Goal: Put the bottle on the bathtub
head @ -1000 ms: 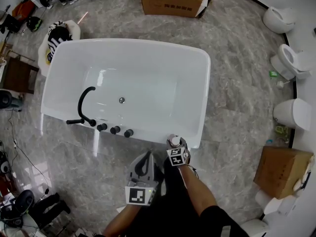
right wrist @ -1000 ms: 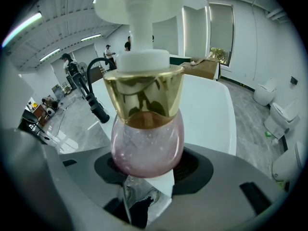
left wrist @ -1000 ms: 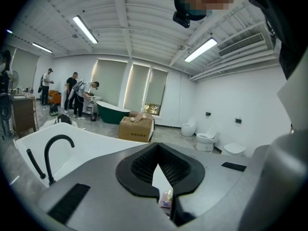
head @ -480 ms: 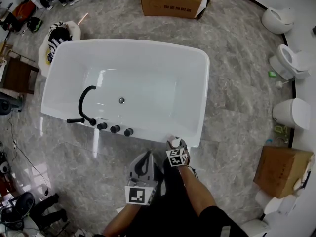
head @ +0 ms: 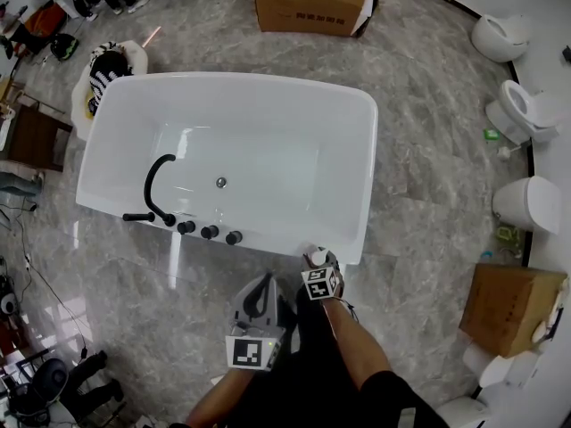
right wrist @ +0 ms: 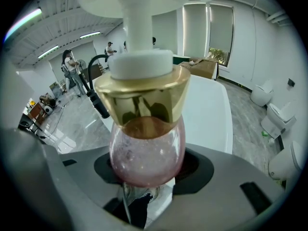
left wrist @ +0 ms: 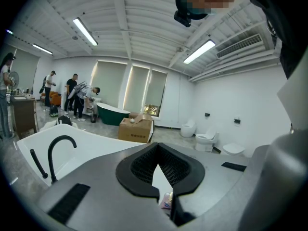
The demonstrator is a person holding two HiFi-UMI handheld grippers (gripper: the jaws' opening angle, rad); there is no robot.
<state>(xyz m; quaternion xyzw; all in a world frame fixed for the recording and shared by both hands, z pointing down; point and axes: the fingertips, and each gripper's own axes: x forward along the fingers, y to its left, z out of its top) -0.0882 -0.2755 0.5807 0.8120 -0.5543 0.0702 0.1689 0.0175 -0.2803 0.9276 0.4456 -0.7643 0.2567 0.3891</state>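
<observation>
Pink-filled pump bottle (right wrist: pixel 144 146), gold collar, upright, pinched low in right gripper (head: pixel 317 263); sits at near rim of white bathtub (head: pixel 272 242), by its right corner, contact unclear; left gripper (head: pixel 264 285) pressed together, empty, nearer, left.

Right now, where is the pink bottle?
In the head view, the bottle is in the right gripper at the near rim of the bathtub, by its right corner, right of the black knobs.

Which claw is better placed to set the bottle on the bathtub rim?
Right. The right claw holds the pump bottle at the bathtub near rim; the left claw is shut, empty, farther back.
</observation>
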